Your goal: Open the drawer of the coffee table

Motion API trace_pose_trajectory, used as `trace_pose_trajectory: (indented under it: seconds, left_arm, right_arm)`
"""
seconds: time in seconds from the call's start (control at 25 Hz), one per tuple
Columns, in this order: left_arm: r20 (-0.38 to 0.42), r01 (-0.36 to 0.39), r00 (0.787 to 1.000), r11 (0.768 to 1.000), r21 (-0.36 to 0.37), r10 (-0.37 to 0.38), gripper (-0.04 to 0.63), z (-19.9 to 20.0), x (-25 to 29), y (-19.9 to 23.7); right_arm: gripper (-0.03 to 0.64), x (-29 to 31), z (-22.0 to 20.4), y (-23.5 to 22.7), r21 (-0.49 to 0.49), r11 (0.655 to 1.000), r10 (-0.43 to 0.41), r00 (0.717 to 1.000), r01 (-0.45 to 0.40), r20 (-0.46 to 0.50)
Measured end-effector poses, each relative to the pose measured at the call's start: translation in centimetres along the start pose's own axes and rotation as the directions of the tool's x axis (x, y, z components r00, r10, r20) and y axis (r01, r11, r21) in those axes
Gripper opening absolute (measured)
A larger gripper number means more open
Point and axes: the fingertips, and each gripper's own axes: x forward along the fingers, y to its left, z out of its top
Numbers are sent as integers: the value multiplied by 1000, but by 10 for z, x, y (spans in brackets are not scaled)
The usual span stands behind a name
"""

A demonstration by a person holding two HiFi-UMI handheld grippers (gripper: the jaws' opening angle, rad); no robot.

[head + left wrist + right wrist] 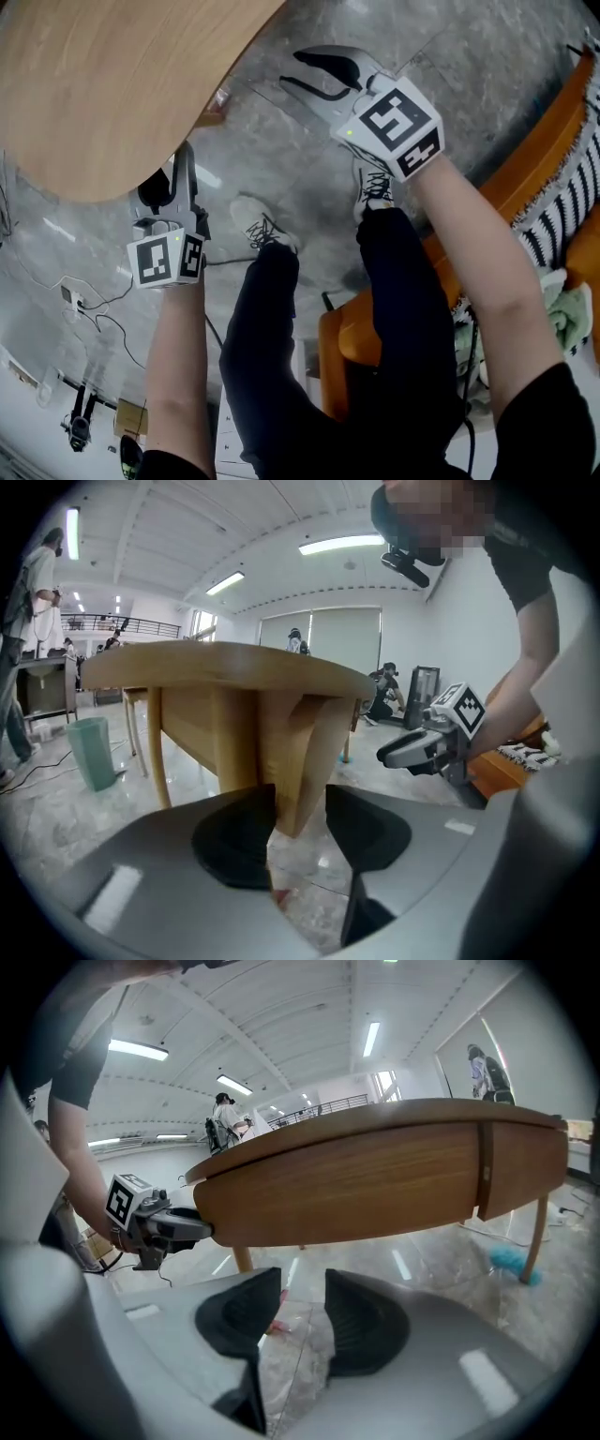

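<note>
The coffee table [103, 84] has an oval wooden top that fills the head view's upper left. My left gripper [181, 159] reaches under the table's near rim with its jaws open. In the left gripper view a wooden leg [305, 752] shows in the gap between the jaws of the left gripper [300, 813]; whether the pads touch it I cannot tell. My right gripper [302, 73] hangs open over the grey floor, right of the table, nothing in it. The right gripper view shows the table's long side panel [375, 1180] with a vertical seam [485, 1171] near its right end, ahead of the right gripper [302, 1312].
An orange seat [525, 178] with a striped cloth [562, 197] stands at the right. The person's legs and shoes [253, 225] are between the grippers. Cables [84, 305] lie on the floor at left. A teal bin [94, 752] and a blue brush [514, 1265] stand beyond the table.
</note>
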Motion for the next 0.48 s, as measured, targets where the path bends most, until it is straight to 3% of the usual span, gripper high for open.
trace_pose_trajectory:
  seconds: [0.48]
  left_arm:
    - [31, 18, 999, 999, 32, -19, 124, 4, -1, -13]
  right_arm:
    - [135, -7, 13, -36, 22, 998, -64, 997, 63, 54]
